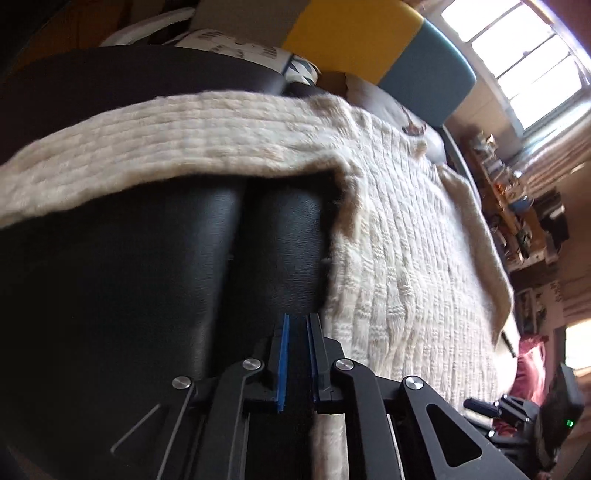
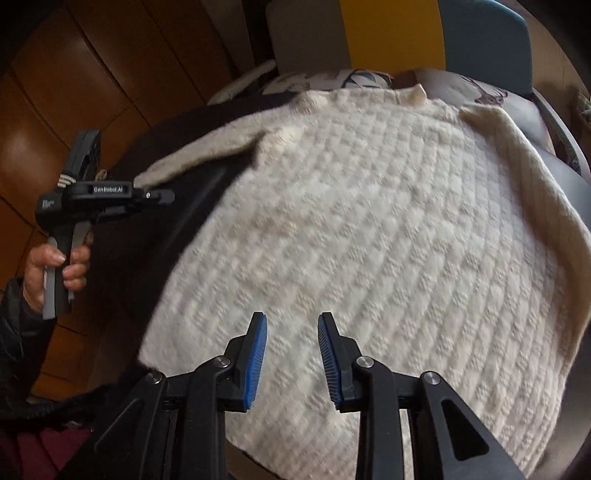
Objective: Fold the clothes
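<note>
A cream knitted sweater lies spread flat on a black leather seat. One sleeve stretches out to the left over the leather; the other sleeve lies along the body's right edge. My left gripper hovers over bare leather just left of the sweater's body, its blue pads a narrow slit apart with nothing between them. In the right wrist view the left gripper, held by a hand, points at the sleeve's end. My right gripper is open above the sweater's lower part, empty.
Yellow and teal cushions and a patterned pillow stand behind the sweater. A bright window and cluttered shelves are at the right. Wooden panels rise on the left.
</note>
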Demonstrator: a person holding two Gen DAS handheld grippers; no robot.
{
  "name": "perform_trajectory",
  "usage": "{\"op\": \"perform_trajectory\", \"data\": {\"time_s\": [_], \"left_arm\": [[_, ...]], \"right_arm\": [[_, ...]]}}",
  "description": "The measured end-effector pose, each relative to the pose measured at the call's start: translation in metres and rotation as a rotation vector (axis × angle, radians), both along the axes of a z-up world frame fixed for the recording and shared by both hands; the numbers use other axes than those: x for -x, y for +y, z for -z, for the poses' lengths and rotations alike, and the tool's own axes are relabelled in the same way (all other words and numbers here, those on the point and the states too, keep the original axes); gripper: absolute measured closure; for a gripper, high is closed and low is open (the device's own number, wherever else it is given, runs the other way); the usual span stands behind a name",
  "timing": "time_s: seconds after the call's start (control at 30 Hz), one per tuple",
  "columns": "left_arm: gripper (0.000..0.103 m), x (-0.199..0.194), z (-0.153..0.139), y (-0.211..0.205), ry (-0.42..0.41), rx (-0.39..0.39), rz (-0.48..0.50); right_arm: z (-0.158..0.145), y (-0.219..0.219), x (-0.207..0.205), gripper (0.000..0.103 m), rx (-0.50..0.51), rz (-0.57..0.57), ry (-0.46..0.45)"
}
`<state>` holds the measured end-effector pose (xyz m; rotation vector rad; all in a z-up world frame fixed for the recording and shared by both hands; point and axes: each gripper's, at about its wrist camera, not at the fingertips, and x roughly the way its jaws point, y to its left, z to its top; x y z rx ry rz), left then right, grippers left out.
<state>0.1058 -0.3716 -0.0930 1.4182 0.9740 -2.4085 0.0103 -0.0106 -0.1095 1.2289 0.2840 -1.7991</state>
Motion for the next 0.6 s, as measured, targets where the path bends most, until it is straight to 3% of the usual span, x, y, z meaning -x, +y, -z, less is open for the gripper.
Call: {"op": "perform_trajectory", "data": {"time_s": [0.1,0.3,0.43,0.5,0.6], "left_arm": [[0.092,-0.028,-0.006,-0.036,0.029,-0.011,-0.122],[0.089,-0.122,-0.018,-0.160,0.019,0.020,-0.503],[0.074,-0.160,-0.014,-0.228,-0.018,-0.008,-0.617],[0.064,-0.165,-0.007,-0.250,-0.012,-0.033,-0.628],[0.058,-0.160,0.007,-0.266,-0.011,-0.090,-0.613]], "right_arm": [[0.003,-0.043,-0.005,0.073,0.001,0.004,0.027],[0.018,-0.096,0.009,0.073,-0.010,-0.022,0.000],[0.014,-0.129,0.026,0.073,0.005,-0.031,-0.010],[0.010,-0.146,0.037,0.073,0.009,-0.031,-0.008],[0.006,-0.168,0.055,0.073,0.001,-0.021,0.007]]}}
